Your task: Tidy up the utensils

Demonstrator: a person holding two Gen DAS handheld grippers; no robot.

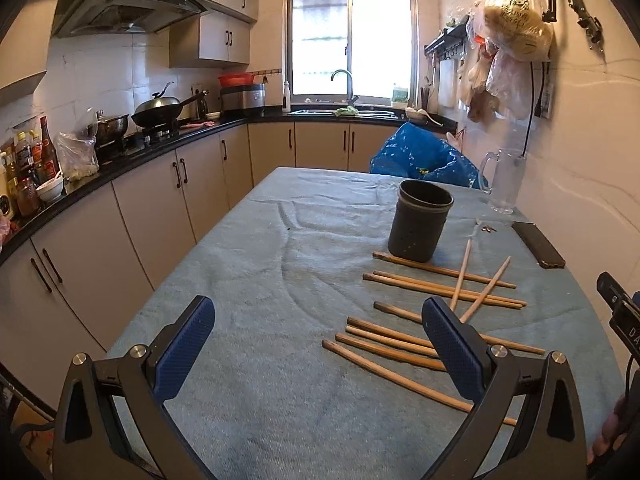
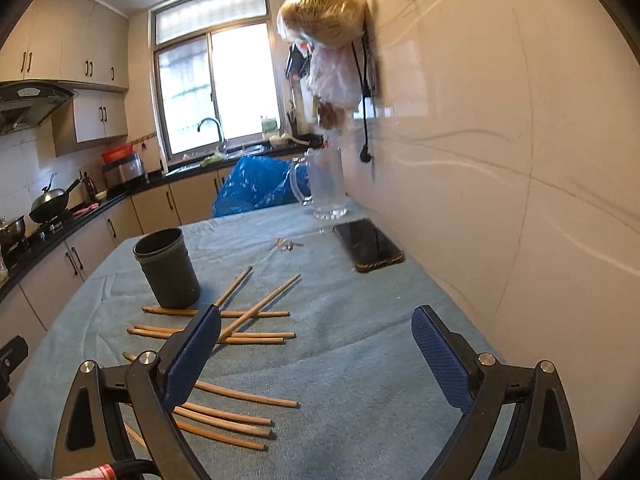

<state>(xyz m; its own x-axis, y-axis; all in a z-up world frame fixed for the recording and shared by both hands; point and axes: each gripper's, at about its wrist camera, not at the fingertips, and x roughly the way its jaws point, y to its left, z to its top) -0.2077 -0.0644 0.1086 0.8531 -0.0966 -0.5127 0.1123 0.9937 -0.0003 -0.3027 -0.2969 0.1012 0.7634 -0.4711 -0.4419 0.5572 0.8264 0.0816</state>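
Observation:
Several wooden chopsticks (image 1: 436,286) lie scattered on the blue-grey tablecloth (image 1: 280,280), most side by side and two crossed over them. Behind them a dark grey cylindrical holder (image 1: 420,220) stands upright and looks empty. My left gripper (image 1: 318,316) hovers open over the cloth, its right finger above the nearer chopsticks. In the right wrist view the chopsticks (image 2: 224,332) and the holder (image 2: 168,274) sit to the left. My right gripper (image 2: 316,326) is open above bare tablecloth (image 2: 360,340), with its left finger over the chopsticks.
A black phone (image 2: 368,244) and small keys (image 2: 288,245) lie near the wall. A clear glass pitcher (image 2: 324,184) and a blue plastic bag (image 2: 260,186) stand at the table's far end. Plastic bags (image 1: 516,28) hang on the right wall. Kitchen counter (image 1: 120,160) runs along the left.

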